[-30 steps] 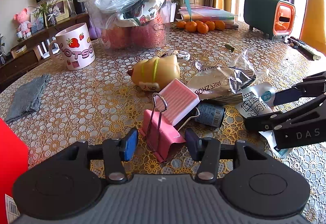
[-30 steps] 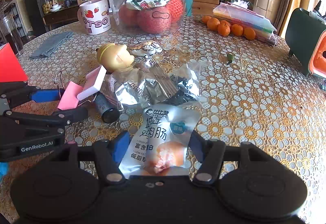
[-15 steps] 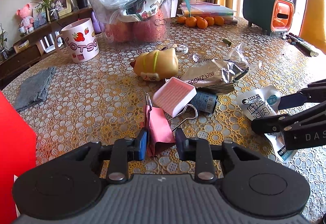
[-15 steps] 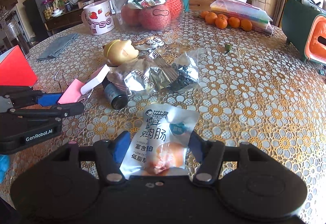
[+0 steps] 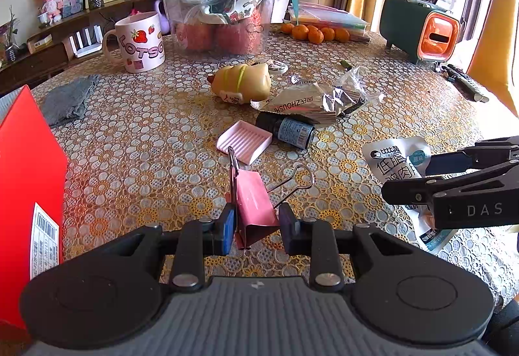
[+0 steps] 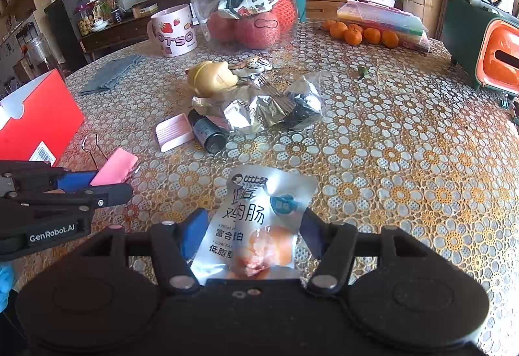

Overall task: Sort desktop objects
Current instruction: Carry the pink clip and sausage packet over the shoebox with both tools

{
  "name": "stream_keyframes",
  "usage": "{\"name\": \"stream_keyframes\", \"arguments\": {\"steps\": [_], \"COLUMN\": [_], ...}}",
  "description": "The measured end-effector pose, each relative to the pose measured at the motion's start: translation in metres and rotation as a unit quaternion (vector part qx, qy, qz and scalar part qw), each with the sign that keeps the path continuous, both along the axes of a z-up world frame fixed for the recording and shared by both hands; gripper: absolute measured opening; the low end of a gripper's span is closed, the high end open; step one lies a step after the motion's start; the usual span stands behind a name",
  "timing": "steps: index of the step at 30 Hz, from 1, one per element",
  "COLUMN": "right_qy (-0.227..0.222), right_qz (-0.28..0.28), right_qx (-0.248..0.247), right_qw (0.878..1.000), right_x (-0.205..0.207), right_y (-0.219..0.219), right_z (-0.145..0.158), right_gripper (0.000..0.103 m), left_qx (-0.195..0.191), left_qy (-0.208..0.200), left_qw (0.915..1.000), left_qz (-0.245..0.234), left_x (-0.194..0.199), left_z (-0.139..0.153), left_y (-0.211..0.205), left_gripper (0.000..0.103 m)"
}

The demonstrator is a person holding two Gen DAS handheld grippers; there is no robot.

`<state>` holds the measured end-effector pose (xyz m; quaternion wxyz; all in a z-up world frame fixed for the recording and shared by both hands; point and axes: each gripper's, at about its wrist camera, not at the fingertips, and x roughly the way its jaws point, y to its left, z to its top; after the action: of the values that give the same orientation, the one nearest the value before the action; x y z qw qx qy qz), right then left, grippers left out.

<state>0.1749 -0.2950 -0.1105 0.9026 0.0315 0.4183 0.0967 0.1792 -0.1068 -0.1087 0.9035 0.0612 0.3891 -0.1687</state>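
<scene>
**Both grippers loaded: binder clip left, sausage packet right**

Now I have the left gripper (image 5: 254, 226) narrowed down on the pink binder clip (image 5: 254, 207); its jaws have just been closing, and the blue pads press the clip's body from both sides, with one wire handle standing up and the other splayed out to the right. My right gripper (image 6: 251, 232) sits at a middling width, clamped on the silver chicken sausage packet (image 6: 259, 216), whose printed top sticks out ahead of the fingers.

On the round table (image 6: 405, 161), toward its middle, lie the pink ridged tray (image 5: 244, 141), the small dark bottle (image 5: 287, 129) on its side touching that tray, and the crumpled foil wrapper (image 5: 311, 100) just behind the bottle. A yellow toy figure (image 5: 243, 82) lies beyond them. At the table's left edge stands a red box (image 5: 30, 194). Toward the far edge I see the strawberry mug (image 5: 138, 43), a clear tub of fruit under plastic (image 5: 223, 18), and a row of tangerines (image 5: 316, 31).
</scene>
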Motion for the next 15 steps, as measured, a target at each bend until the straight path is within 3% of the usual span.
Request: {"name": "stream_keyframes", "arguments": {"steps": [15], "right_qy": [-0.037], "right_qz": [0.021], "right_qx": [0.016], "right_qw": [0.999], "right_x": [-0.039], "right_y": [0.019], "right_z": [0.047], "right_gripper": [0.062], "left_qx": [-0.036], "left_qy": [-0.015], "left_qw": [0.9991], "left_qz": [0.019], "left_x": [-0.039], "left_z": [0.05], "left_y": [0.022], "left_gripper": [0.027]}}
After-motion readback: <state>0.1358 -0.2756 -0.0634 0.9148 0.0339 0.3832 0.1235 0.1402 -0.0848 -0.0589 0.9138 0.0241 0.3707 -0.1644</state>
